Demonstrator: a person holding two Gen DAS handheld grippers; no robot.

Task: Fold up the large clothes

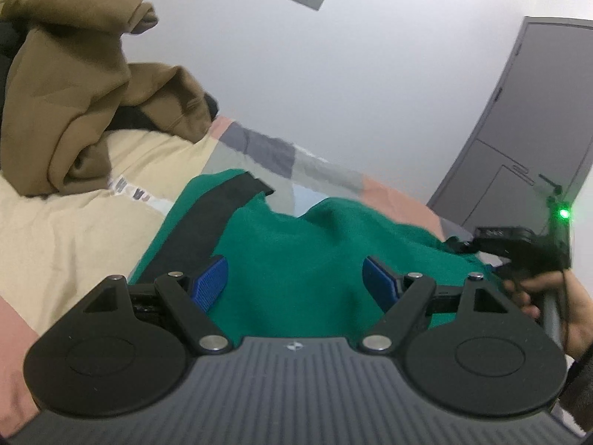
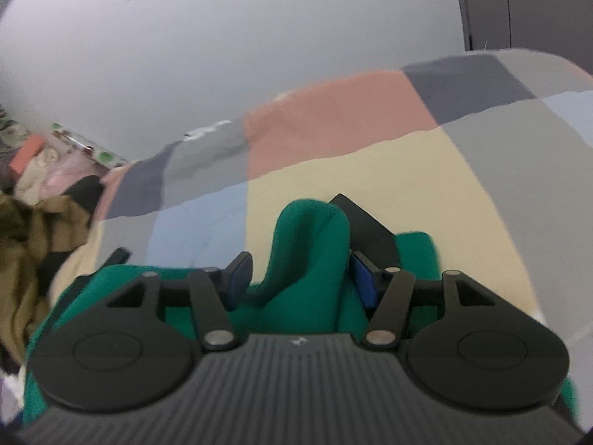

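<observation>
A green garment (image 1: 296,237) with a black band (image 1: 200,222) lies spread on the patchwork bed cover (image 1: 74,230). My left gripper (image 1: 296,278) hovers just over the green cloth, its blue pads (image 1: 209,282) wide apart and nothing between them. In the right wrist view, a raised fold of the green garment (image 2: 311,244) stands between the pads of my right gripper (image 2: 300,278). The jaws are apart; the left pad (image 2: 237,274) is clear of the fold. A black strip (image 2: 367,226) lies just behind that fold.
A heap of brown clothing (image 1: 74,85) sits at the bed's far left, with more items (image 2: 48,163) against the wall. A grey door (image 1: 526,129) stands at the right. A person's hand (image 1: 541,293) holds the other gripper at the garment's right edge.
</observation>
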